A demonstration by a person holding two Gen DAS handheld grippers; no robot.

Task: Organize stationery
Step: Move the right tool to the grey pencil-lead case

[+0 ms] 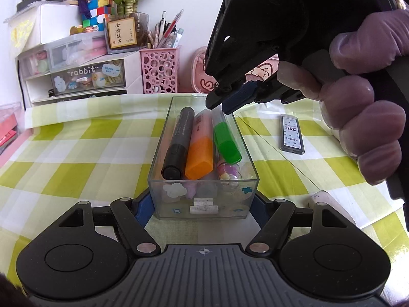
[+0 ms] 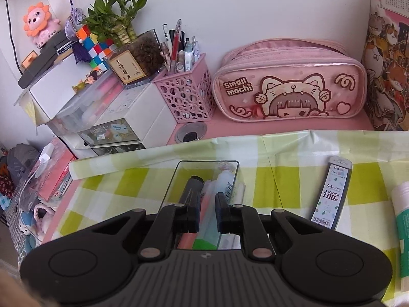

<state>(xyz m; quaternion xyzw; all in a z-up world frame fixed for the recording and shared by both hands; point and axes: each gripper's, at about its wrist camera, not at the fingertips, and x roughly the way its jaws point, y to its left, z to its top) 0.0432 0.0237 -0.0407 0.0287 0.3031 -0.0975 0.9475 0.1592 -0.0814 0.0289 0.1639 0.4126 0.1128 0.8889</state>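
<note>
A clear plastic box stands on the checked cloth. It holds a black marker, an orange highlighter and a green-capped highlighter. My left gripper is shut on the box's near end, a finger on each side wall. My right gripper hovers over the box's far end; in its own view it is part open and empty above the markers. A lead refill case lies right of the box; it also shows in the right wrist view.
A pink mesh pen holder, a pink pencil case and white drawer units line the back wall. A glue stick lies at the right edge. A white eraser-like object lies near my left gripper.
</note>
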